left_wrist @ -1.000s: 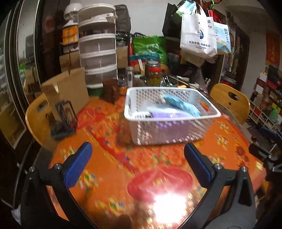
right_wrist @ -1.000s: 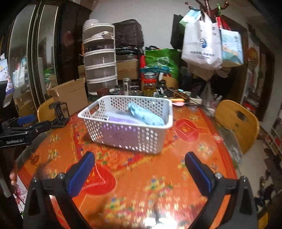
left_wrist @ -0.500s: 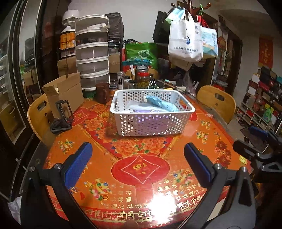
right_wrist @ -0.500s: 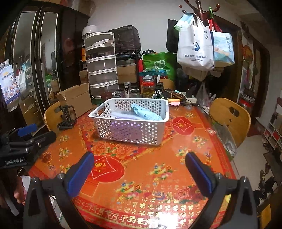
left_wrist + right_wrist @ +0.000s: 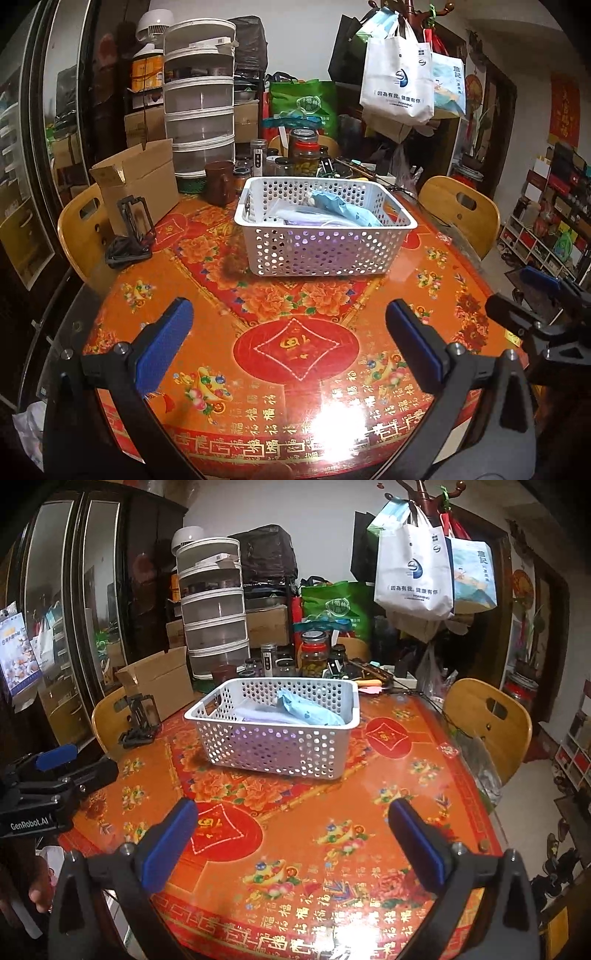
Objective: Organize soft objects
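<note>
A white perforated basket point(image 5: 325, 254) point(image 5: 273, 747) stands on the round orange table point(image 5: 295, 347) point(image 5: 332, 812). Inside it lie soft packs: a light blue one point(image 5: 347, 210) point(image 5: 310, 710) on top, and a purple-and-white one point(image 5: 314, 219) point(image 5: 258, 714) under it. My left gripper point(image 5: 290, 339) hangs open over the table's near edge, well short of the basket, nothing between its blue pads. My right gripper point(image 5: 291, 834) is likewise open and empty, back from the basket. Each gripper shows at the edge of the other's view.
A cardboard box point(image 5: 140, 184), a black phone stand point(image 5: 133, 229), a brown mug point(image 5: 218, 182), jars point(image 5: 304, 155) and stacked clear drawers point(image 5: 199, 110) crowd the far side. Wooden chairs point(image 5: 461, 210) point(image 5: 85, 229) flank the table. Bags point(image 5: 399, 77) hang on a rack behind.
Both grippers have drawn back and up from the basket, which now looks smaller and farther away. Both stay open and empty. The basket has not moved.
</note>
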{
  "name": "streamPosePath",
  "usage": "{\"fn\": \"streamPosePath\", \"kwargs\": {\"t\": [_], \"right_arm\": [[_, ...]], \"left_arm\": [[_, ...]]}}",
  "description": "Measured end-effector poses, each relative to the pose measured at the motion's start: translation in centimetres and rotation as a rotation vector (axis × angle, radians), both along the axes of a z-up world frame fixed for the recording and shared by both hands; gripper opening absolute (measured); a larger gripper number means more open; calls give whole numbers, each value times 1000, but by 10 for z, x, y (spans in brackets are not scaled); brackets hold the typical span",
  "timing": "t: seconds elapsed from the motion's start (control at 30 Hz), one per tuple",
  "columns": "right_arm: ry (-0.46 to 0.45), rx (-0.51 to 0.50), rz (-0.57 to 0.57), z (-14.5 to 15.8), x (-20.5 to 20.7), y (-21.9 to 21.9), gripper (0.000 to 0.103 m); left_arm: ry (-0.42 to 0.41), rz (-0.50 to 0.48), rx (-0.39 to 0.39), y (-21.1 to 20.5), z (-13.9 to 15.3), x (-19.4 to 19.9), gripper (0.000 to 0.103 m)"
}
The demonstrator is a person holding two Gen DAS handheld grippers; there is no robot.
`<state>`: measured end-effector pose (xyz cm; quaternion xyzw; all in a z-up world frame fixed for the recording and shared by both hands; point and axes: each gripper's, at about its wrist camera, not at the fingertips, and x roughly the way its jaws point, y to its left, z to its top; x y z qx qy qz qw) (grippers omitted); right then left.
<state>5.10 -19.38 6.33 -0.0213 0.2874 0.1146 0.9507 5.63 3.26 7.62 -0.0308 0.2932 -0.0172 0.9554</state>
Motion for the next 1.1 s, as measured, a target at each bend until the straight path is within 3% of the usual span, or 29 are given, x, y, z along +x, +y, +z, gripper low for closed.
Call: {"fn": "streamPosePath", "kwargs": {"t": [1.1], "right_arm": [[-18, 0, -3, 5, -4, 0, 102]], "left_arm": [[7, -26, 9, -7, -1, -1, 103]]}}
